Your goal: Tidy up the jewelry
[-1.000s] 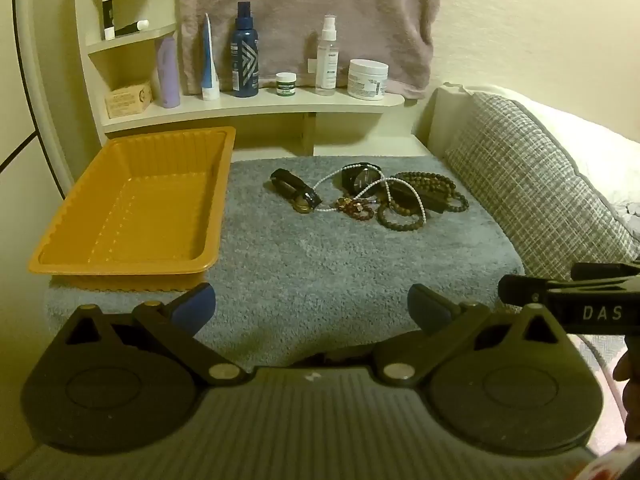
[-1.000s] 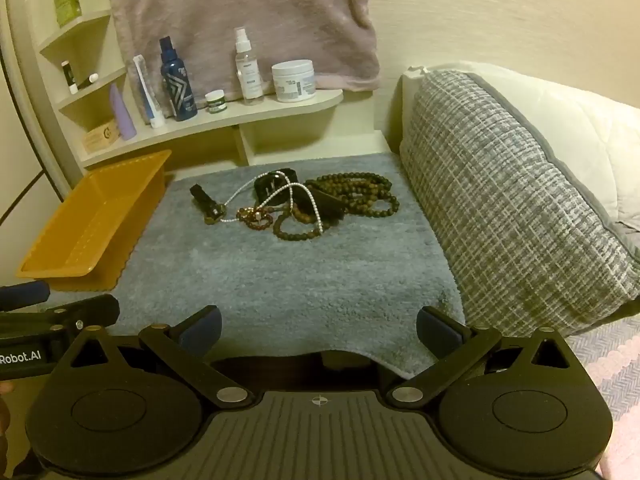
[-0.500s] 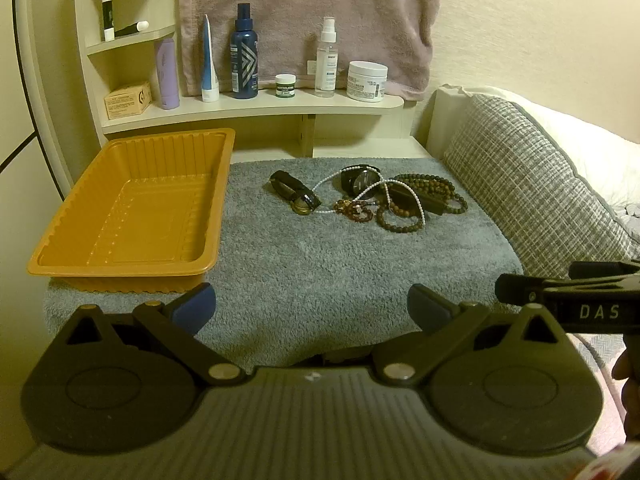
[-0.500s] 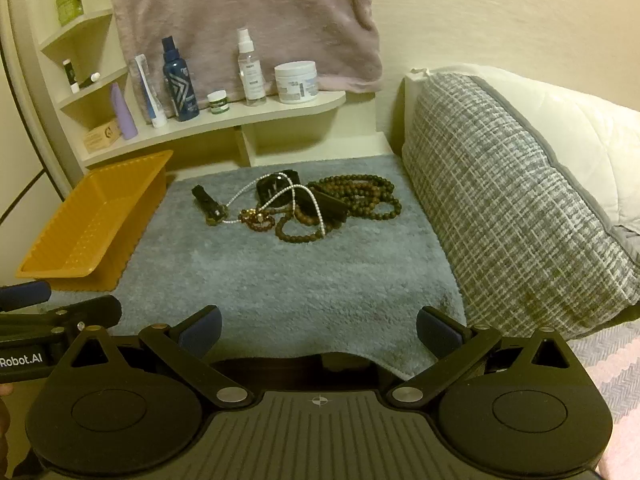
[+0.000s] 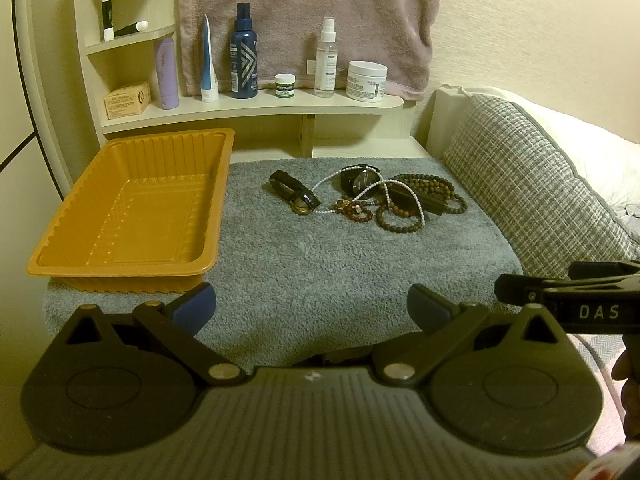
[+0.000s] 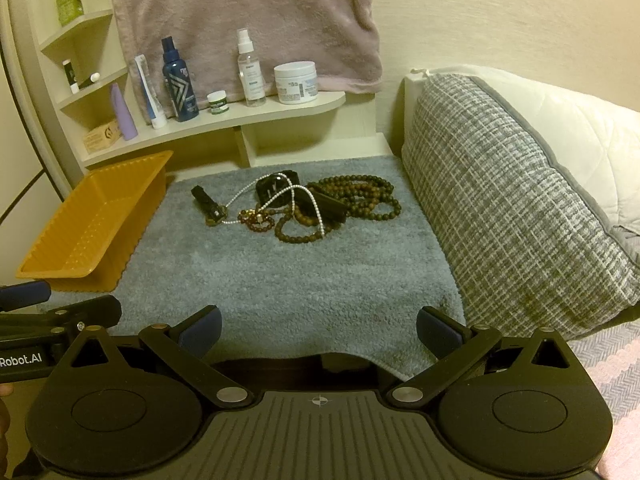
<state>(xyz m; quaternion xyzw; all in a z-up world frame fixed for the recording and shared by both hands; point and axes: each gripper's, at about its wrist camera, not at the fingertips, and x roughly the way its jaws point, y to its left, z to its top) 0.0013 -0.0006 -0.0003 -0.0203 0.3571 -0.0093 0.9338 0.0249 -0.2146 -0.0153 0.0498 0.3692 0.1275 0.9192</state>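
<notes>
A tangle of jewelry lies at the far side of a grey mat (image 5: 320, 264): a white pearl strand (image 5: 400, 196), brown bead bracelets (image 5: 398, 222), a long dark bead necklace (image 5: 436, 188), a black watch (image 5: 360, 178) and a dark strap with a gold piece (image 5: 294, 196). The same pile shows in the right wrist view (image 6: 300, 208). An empty orange tray (image 5: 132, 216) sits left of it. My left gripper (image 5: 312, 308) is open and empty over the mat's near edge. My right gripper (image 6: 318, 330) is open and empty, also at the near edge.
A cream shelf (image 5: 256, 106) behind the mat holds bottles, tubes and jars under a hanging pink towel (image 5: 304, 12). A grey checked pillow (image 6: 512, 208) borders the mat on the right. A wall with corner shelves stands left of the tray.
Both views have crept slightly closer to the mat and jewelry. Both grippers stay open and empty.
</notes>
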